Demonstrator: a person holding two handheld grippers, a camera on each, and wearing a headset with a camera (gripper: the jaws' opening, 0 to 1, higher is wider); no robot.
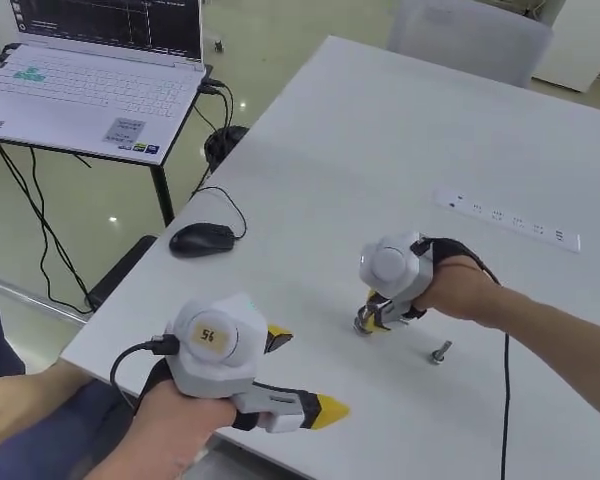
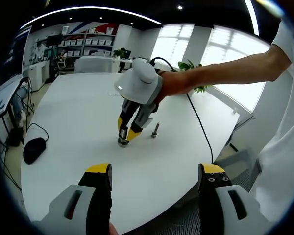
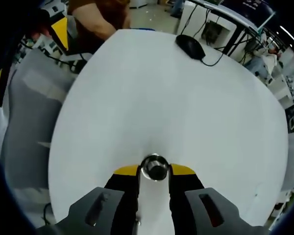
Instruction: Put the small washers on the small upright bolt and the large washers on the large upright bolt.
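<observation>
Large washer is held in the nearly closed right tool at the large bolt on the surface; left tool is seen wide open, empty; washer should be levelled before release.

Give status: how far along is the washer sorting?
Done: nothing confirmable. The small bolt stands on the table beside the right gripper; too small to tell whether washers are on it. In hand: the right gripper, tips down at the table, is closed on a round metal piece, washer or bolt top unclear. The left gripper is open, empty. Left: remaining count can't be judged here.
</observation>
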